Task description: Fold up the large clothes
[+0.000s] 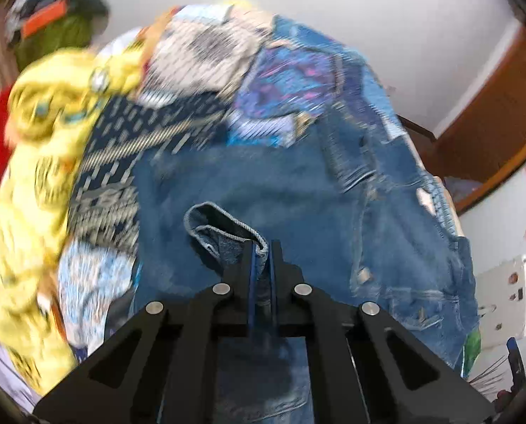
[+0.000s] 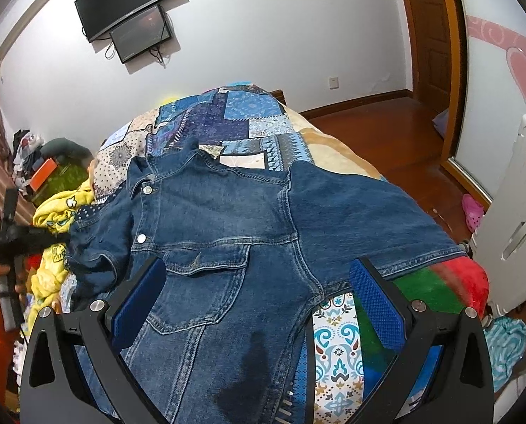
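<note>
Denim jacket lies spread across the bed, front side up, collar at the far end from my right gripper and the chest pocket directly ahead of it between the two fingers. My right gripper stands with its jaws wide apart, the blue pads hovering over the near part of the jacket and pressing on nothing; a short sleeve runs out beyond its right finger toward the bed's edge, over a red and green blanket. A dark damp-looking patch marks the denim just before that gripper. My left gripper has its jaws drawn together on a fold of the jacket's hemmed edge, which bunches up just past the fingertips; the view from it is blurred. In the right wrist view, that gripper appears far to the left of my right one, at the jacket's other sleeve, with my left hand on its handle. Yellow patterned cloth is heaped to the left of my left gripper, beside the jacket. Patchwork bedcover shows under the jacket.
</note>
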